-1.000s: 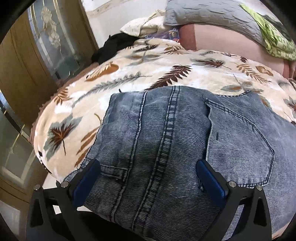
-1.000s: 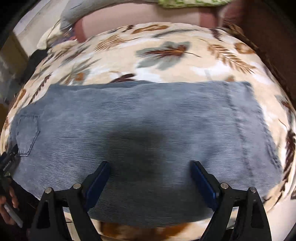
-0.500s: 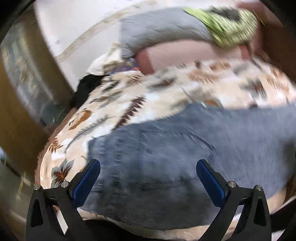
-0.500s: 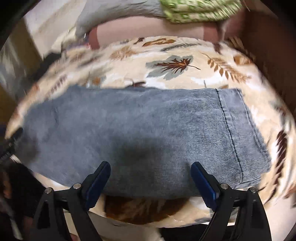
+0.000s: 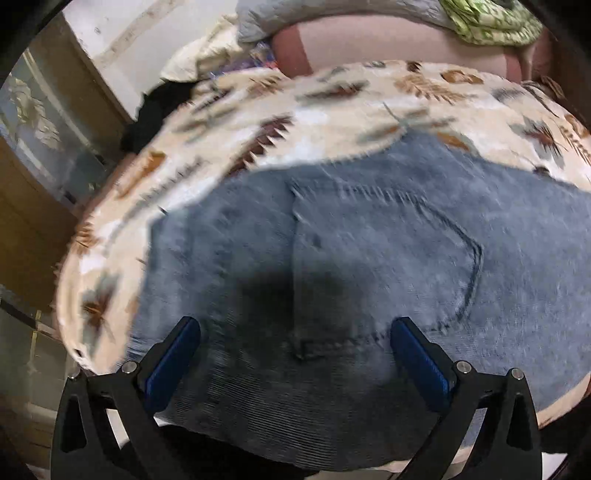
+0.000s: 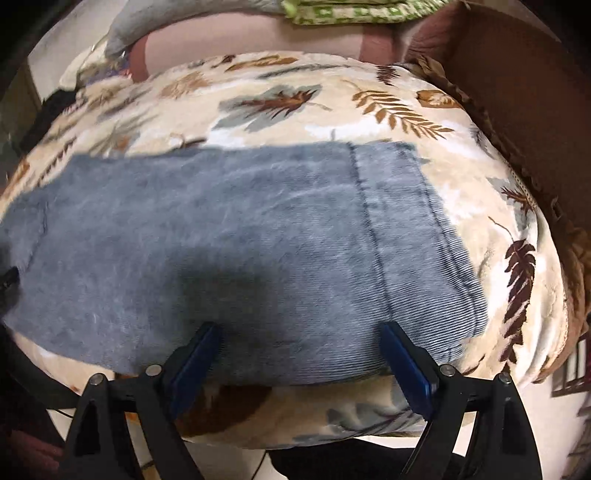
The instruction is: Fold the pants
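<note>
Right now the jeans (image 5: 369, 258) lie flat across the bed, a broad slab of faded blue denim with a fine ribbed weave. Through my left view I see the seat end: a back pocket (image 5: 388, 266) outlined in dark double stitching, its lower edge coming to a blunt point, and a thick seam running down beside it. Through my right view the same jeans (image 6: 240, 240) stretch sideways as a plain rectangle, crossed near the right end by one straight stitched seam, with a soft rolled edge nearest me.

My left tongs (image 5: 295, 343) stand wide above the denim, blue pads apart, nothing pinched between them. My right tongs (image 6: 301, 350) are spread just as wide over the near edge, also empty.

Under the jeans is a plush cream blanket (image 6: 280, 110) printed with brown and grey leaves. Beyond it sit a pinkish headboard (image 5: 388, 40), a grey quilted pillow (image 5: 280, 18) and a crumpled green cloth (image 5: 491, 22).
</note>
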Demonstrator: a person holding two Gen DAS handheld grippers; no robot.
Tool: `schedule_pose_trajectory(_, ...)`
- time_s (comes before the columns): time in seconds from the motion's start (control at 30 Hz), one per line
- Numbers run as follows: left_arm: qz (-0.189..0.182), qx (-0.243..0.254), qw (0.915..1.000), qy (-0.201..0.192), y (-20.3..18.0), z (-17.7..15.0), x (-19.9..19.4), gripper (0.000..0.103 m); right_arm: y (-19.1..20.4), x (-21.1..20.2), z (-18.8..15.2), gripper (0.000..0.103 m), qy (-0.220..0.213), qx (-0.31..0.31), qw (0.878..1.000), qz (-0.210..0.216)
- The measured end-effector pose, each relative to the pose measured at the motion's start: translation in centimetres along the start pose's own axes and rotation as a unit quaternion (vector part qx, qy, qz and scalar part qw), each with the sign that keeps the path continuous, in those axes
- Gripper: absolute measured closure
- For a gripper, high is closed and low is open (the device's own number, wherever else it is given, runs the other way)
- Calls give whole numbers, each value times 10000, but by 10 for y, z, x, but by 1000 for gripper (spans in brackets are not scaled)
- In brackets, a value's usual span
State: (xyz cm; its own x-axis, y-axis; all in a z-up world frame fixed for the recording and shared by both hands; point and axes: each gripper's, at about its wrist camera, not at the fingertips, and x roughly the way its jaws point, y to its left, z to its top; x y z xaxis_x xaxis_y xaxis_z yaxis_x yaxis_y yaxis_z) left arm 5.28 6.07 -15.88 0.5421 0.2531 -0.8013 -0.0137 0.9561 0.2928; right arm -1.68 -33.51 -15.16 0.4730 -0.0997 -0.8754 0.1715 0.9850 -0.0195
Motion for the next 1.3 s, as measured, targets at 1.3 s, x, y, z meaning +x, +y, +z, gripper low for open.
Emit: schedule_pose_trajectory(1.3, -864, 1625, 9829, -86, -190, 39, -44, 0, -145, 13, -48, 12, -205, 3726, 8855, 2768)
